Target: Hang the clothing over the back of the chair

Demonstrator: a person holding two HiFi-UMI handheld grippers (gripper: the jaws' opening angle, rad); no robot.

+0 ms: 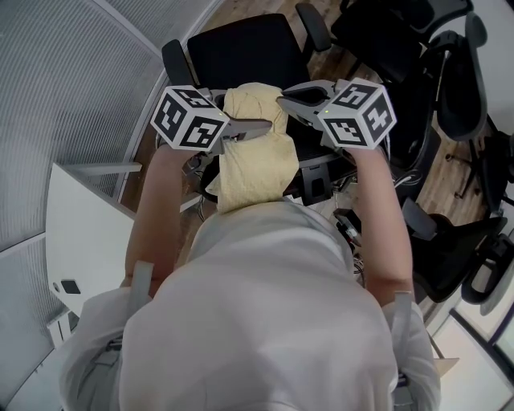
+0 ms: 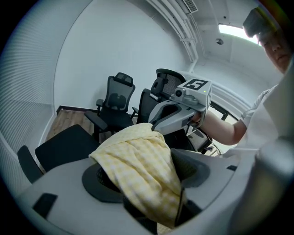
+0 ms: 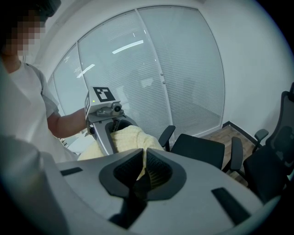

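Yellow checked clothing [image 1: 251, 160]: slung between both grippers, hanging over the near edge of the black chair [image 1: 241, 46]; can't tell if it touches the chair.
Left gripper [image 2: 151, 180]: jaws spread wide, with the cloth just draped across the gap.
Right gripper [image 3: 143, 172]: jaws squeezed together on a fold of the cloth.
Left-side room: pretty tight, with the blinds wall [image 1: 64, 96] and the white desk [image 1: 80, 233] corner close by.
Right-side room: crowded by other black chairs [image 1: 450, 88].
Beyond the chair: some bare wood floor [image 1: 265, 8].
Markings: only black-and-white square markers on the cubes [image 1: 189, 119].
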